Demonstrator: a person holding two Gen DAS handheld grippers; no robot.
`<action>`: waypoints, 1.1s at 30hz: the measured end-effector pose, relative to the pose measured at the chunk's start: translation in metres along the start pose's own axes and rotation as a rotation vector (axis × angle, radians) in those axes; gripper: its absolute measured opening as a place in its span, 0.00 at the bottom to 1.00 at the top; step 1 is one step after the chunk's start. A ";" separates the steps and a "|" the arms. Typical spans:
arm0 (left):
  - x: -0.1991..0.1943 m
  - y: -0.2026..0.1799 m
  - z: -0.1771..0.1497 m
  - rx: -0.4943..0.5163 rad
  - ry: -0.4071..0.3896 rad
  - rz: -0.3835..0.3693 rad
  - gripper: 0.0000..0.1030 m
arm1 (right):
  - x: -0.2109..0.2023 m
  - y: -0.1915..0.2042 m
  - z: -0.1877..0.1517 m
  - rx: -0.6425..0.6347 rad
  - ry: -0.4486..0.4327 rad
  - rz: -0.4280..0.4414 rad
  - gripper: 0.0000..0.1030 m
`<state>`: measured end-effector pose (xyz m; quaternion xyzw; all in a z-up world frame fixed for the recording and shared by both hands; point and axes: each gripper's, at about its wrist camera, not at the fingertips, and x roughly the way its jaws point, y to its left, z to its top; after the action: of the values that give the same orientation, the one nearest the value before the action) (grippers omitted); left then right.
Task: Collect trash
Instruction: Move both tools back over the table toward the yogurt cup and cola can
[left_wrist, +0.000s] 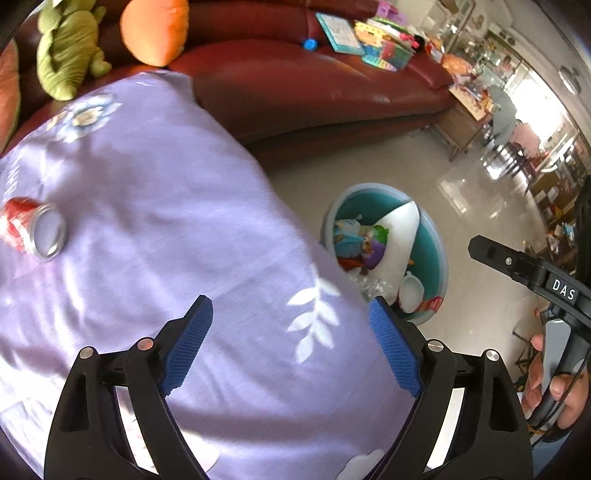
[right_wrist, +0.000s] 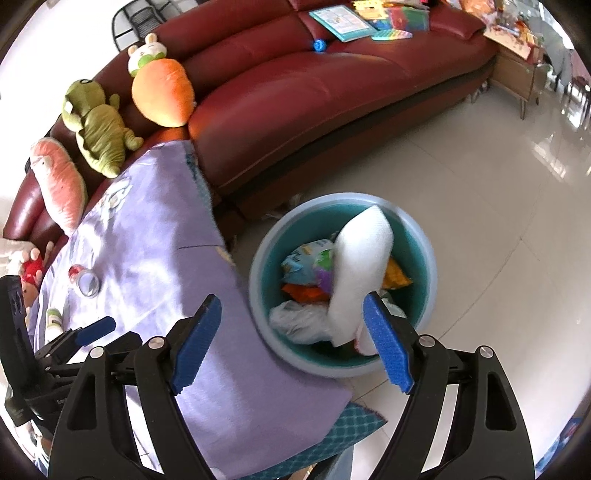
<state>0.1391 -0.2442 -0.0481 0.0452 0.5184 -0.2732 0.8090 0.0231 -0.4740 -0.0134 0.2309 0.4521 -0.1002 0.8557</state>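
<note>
Left wrist view, from its left edge: one crushed red drink can (left_wrist: 33, 230) lies on its side on the lilac flower-printed cloth (left_wrist: 147, 221), well left of the round teal plastic bin (left_wrist: 437, 254). The left gripper (left_wrist: 291, 345) hangs over the cloth with its two blue-padded jaws spread wide and nothing between them. The bin stands on the pale tiled floor (left_wrist: 369, 162) just right of the cloth's edge and holds one large white paper sheet (left_wrist: 397, 236), several coloured snack wrappers (left_wrist: 360, 240) and clear crumpled plastic.

Right wrist view: three plush toys sit on the dark red leather sofa (right_wrist: 314, 92) left of the bin: one pink (right_wrist: 59, 181), one green (right_wrist: 99, 129), one orange carrot (right_wrist: 162, 92). The right gripper (right_wrist: 293, 341) is released too, jaws wide and empty, its right pad over the bin's near rim.
</note>
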 end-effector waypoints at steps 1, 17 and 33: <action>-0.005 0.005 -0.002 -0.008 -0.007 0.003 0.85 | -0.002 0.006 -0.001 -0.007 0.000 0.004 0.73; -0.081 0.080 -0.040 -0.174 -0.097 0.064 0.86 | -0.026 0.118 -0.025 -0.204 0.004 0.103 0.73; -0.100 0.157 -0.062 -0.333 -0.114 0.118 0.88 | -0.014 0.190 -0.029 -0.350 0.046 0.141 0.73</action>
<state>0.1342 -0.0495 -0.0231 -0.0744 0.5061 -0.1379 0.8481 0.0667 -0.2949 0.0417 0.1119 0.4647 0.0455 0.8772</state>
